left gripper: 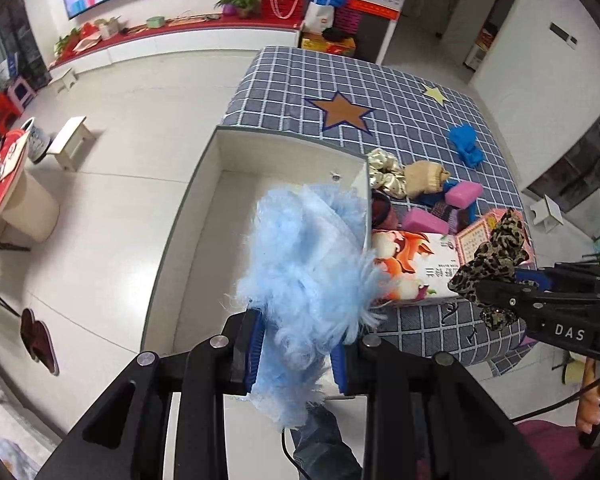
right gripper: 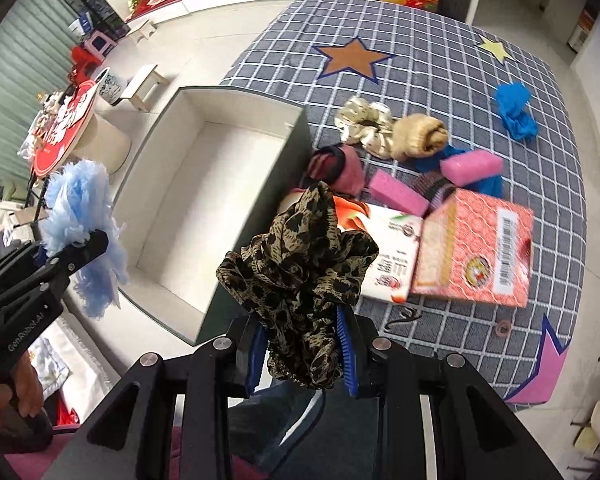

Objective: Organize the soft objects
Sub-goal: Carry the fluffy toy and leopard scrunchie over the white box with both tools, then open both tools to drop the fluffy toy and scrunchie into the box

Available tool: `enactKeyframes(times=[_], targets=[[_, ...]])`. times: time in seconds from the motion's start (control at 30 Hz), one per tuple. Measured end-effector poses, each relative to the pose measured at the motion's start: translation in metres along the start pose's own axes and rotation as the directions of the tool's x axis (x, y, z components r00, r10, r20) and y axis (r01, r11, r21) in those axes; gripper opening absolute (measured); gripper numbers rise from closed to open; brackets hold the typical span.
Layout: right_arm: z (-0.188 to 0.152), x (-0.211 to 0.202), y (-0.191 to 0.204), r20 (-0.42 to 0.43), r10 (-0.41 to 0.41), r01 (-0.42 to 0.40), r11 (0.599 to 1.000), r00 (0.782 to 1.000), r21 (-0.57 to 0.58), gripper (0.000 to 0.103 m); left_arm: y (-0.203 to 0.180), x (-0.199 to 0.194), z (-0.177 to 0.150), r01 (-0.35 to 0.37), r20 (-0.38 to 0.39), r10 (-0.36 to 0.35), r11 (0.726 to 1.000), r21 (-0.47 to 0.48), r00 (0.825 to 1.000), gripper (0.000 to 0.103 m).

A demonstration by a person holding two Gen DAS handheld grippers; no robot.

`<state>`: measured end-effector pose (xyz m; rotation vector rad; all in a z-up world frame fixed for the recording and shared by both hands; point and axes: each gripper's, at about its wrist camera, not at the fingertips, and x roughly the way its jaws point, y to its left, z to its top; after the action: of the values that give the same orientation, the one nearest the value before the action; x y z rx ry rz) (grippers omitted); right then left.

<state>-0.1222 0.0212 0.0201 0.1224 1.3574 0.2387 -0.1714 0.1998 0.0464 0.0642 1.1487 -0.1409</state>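
While both arms hang above the scene, a large surface covered in a blue-grey checked cloth (right gripper: 440,60) with star patches fills most of each view; whether it is a bed or a low platform cannot be told. Against its left edge stands a big open white box (left gripper: 220,184), apparently bare inside — judged to be where the soft things are meant to go.

Near the cloth's front edge, just right of the box, lie two printed cartons: a white one with a fox picture (left gripper: 412,264) and a pink one (right gripper: 476,252) tilted against it. Behind them, toward the middle of the cloth, sits a loose cluster of soft items — pink sponge blocks (right gripper: 396,194), a beige rolled sock (right gripper: 418,136), a cream satin scrunchie (right gripper: 364,120), a dark pink folded piece (right gripper: 340,168) touching the box's outer wall. A crumpled blue item (right gripper: 514,114) lies apart near the right edge.

The left hand-held gripper (left gripper: 298,354) is pinching a fluffy pale-blue duster cloth (left gripper: 308,260), held over the box's near right part, probably for dropping in.

The right hand-held gripper (right gripper: 304,354) is pressed onto a leopard-print scrunchie (right gripper: 300,264), lifted above the cloth's front edge beside the box wall — likely next in line.
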Motion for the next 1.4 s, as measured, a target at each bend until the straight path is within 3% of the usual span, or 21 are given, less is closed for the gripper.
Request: enactKeyframes(times=[0.63, 1.4], targets=[[0.055, 0.020, 0.083, -0.025, 0.027, -0.032, 0.972, 0.999, -0.232, 0.032, 0.061, 0.025, -0.012, -0.069, -0.070, 0.059, 0.986, -0.151, 0.996, 0.031], [0.088, 0.064, 0.106, -0.114, 0.014, -0.045, 0.961, 0.993, -0.273, 0.032, 0.063, 0.066, 0.009, -0.083, -0.123, 0.063, 0.983, -0.164, 0.990, 0.031]])
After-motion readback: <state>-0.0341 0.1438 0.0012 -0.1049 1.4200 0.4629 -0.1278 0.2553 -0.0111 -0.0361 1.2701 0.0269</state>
